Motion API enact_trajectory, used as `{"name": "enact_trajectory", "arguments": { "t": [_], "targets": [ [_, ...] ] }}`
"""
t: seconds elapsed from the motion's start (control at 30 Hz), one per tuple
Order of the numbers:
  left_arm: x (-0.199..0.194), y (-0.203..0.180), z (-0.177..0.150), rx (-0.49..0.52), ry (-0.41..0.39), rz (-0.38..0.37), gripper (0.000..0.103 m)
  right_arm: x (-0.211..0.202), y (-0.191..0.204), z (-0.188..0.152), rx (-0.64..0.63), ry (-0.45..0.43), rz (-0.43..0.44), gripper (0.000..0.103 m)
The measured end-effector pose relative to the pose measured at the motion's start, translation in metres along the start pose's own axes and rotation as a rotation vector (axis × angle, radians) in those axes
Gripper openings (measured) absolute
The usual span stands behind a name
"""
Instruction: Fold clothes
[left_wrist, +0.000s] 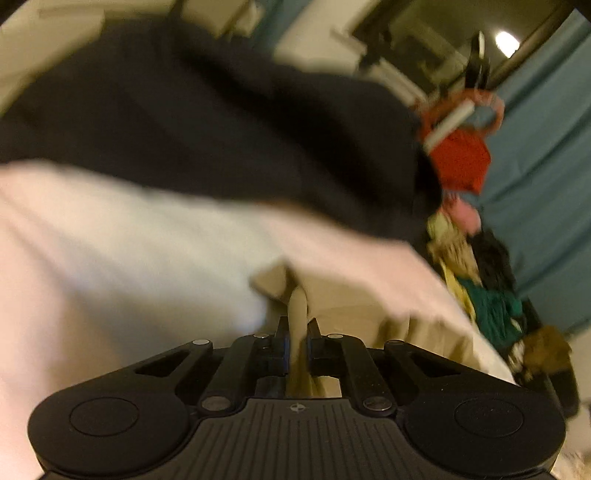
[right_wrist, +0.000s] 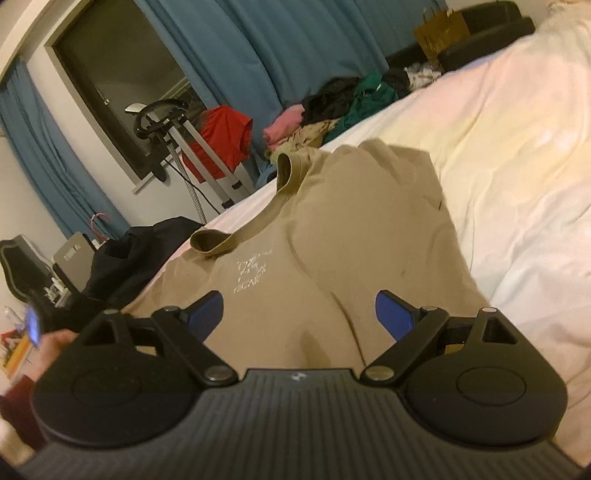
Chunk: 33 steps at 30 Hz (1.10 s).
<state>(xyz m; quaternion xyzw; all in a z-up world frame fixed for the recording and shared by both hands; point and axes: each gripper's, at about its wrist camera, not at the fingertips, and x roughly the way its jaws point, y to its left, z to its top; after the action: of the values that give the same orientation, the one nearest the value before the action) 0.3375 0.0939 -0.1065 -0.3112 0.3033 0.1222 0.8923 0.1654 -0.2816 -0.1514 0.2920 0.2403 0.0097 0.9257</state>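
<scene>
The left hand-held gripper (left_wrist: 297, 328) is clenched on a fold of the tan T-shirt (left_wrist: 295, 306); the cloth is pinched between its fingers and rises in a narrow ridge just beyond them. That view is badly blurred. A large dark mass fills its upper half, and I cannot tell what it is.

The right hand-held gripper (right_wrist: 300, 312) is released, its blue-padded fingers (right_wrist: 207, 310) spread wide apart with nothing between them. It hovers over the near part of the T-shirt (right_wrist: 332, 229), which lies spread on the bed (right_wrist: 517, 147) on a white cover. The shirt's collar (right_wrist: 240, 232) lies toward the left, with a small pale print just near of it on the chest. The cloth shows soft wrinkles running toward the gripper.

At the far edge of the bed sits a pile of clothes (right_wrist: 332, 107) in pink, black, green and tan. Left of the pile a red shirt (right_wrist: 221, 140) hangs on a metal stand (right_wrist: 177, 147). Blue curtains (right_wrist: 258, 48) cover the far wall beside a dark window. A dark bag (right_wrist: 136, 254) rests at the left side of the bed, near the shirt's shoulder. A brown paper bag (right_wrist: 439, 35) stands at the far right.
</scene>
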Motion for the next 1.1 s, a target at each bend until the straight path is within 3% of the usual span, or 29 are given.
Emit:
{"name": "enact_trajectory", "arguments": {
  "t": [0.13, 0.23, 0.3, 0.33, 0.43, 0.53, 0.6, 0.73, 0.87, 0.93, 1.1],
  "targets": [
    [-0.031, -0.013, 0.012, 0.212, -0.173, 0.064, 0.01, -0.001, -0.005, 0.002, 0.019, 0.002, -0.002, 0.091],
    [-0.032, 0.006, 0.012, 0.228, -0.11, 0.046, 0.019, -0.004, -0.01, 0.004, 0.035, -0.001, 0.002, 0.091],
    [-0.031, 0.026, 0.009, 0.158, -0.042, -0.004, 0.026, -0.008, -0.01, 0.005, 0.033, -0.01, 0.007, 0.091],
    [-0.028, 0.035, 0.006, 0.101, -0.014, -0.047, 0.035, -0.009, -0.011, 0.005, 0.032, -0.011, 0.006, 0.091],
    [-0.009, 0.062, -0.012, -0.212, 0.15, -0.236, 0.068, -0.013, -0.013, 0.005, 0.037, -0.008, 0.005, 0.091],
    [0.006, 0.063, -0.032, -0.418, 0.221, -0.349, 0.076, -0.012, -0.014, 0.005, 0.042, -0.001, 0.004, 0.091],
    [0.011, 0.05, -0.037, -0.432, 0.248, -0.378, 0.083, -0.01, -0.013, 0.004, 0.031, 0.003, -0.004, 0.091],
    [0.022, 0.032, -0.041, -0.463, 0.251, -0.391, 0.079, -0.006, -0.013, 0.004, 0.026, 0.015, -0.003, 0.091],
    [0.045, 0.042, -0.031, -0.603, 0.175, -0.428, 0.048, -0.001, -0.013, 0.002, 0.024, 0.027, -0.004, 0.091],
    [0.041, 0.046, -0.022, -0.587, 0.109, -0.404, 0.032, 0.0, -0.014, 0.001, 0.024, 0.031, -0.006, 0.091],
    [0.016, 0.053, 0.004, -0.465, -0.022, -0.298, 0.027, 0.003, -0.016, 0.003, 0.032, 0.023, -0.017, 0.091]
  ]
}}
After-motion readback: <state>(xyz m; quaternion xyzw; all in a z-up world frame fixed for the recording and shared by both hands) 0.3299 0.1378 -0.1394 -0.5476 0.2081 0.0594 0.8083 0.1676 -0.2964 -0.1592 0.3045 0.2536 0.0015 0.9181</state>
